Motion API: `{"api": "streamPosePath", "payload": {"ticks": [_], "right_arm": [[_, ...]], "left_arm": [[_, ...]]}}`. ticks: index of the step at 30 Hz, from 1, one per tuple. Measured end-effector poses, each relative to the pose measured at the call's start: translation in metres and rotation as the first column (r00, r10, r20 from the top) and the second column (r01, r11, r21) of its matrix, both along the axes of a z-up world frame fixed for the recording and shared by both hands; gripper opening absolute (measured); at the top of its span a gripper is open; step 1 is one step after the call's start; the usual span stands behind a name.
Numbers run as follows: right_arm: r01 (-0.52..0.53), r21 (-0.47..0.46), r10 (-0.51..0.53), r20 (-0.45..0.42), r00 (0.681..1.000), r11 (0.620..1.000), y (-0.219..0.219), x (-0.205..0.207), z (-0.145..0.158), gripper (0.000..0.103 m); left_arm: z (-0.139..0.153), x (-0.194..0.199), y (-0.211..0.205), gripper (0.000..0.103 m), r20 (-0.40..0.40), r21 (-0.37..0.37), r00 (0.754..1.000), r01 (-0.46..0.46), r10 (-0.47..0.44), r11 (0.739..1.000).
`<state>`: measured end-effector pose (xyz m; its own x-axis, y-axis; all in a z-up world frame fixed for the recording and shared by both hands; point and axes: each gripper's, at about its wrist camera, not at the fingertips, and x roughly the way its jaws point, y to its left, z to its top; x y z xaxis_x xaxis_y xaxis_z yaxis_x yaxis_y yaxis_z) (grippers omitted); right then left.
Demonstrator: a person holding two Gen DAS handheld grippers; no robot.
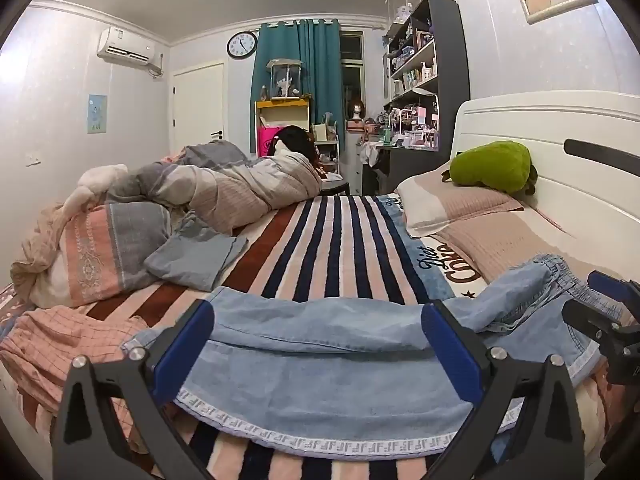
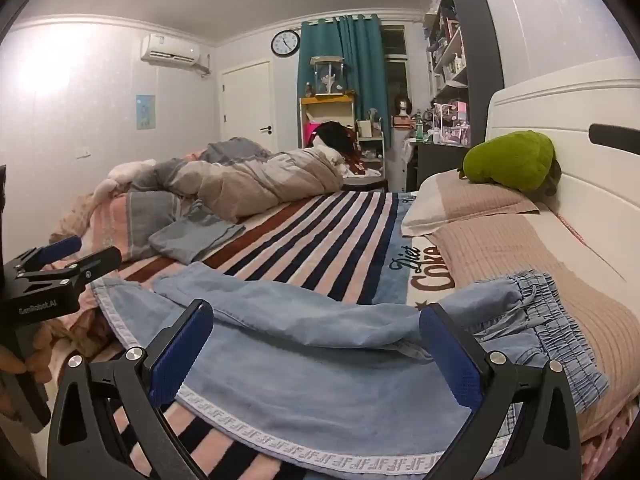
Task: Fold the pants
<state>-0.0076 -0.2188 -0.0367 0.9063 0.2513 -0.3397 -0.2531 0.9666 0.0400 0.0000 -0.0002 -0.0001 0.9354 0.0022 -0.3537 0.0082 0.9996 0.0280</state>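
Observation:
Light blue denim pants (image 1: 320,364) with a white patterned side stripe lie flat across the near edge of the striped bed, waistband to the right; they also show in the right wrist view (image 2: 320,372). My left gripper (image 1: 316,352) is open, its blue-padded fingers (image 1: 182,344) straddling the pants' leg part. My right gripper (image 2: 316,352) is open over the pants nearer the elastic waistband (image 2: 560,332). Each gripper shows in the other's view: the right gripper (image 1: 600,312) at the right edge, the left gripper (image 2: 68,256) at the left. Neither holds cloth.
The bed has a striped blanket (image 1: 340,248), a crumpled duvet (image 1: 224,188) at the far side, a folded grey-blue garment (image 1: 196,256), pink checked cloth (image 1: 68,340) at left, pillows (image 1: 460,200) and a green plush (image 1: 492,166) by the white headboard (image 1: 560,128).

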Motion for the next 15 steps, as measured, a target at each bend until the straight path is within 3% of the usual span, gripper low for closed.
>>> {"api": "streamPosePath", "payload": {"ticks": [15], "right_arm": [[0.019, 0.025, -0.019, -0.018, 1.000, 0.999, -0.0105, 0.0074, -0.0017, 0.102]], "left_arm": [[0.0088, 0.0055, 0.0046, 0.102, 0.020, -0.027, 1.000, -0.009, 0.010, 1.000]]}}
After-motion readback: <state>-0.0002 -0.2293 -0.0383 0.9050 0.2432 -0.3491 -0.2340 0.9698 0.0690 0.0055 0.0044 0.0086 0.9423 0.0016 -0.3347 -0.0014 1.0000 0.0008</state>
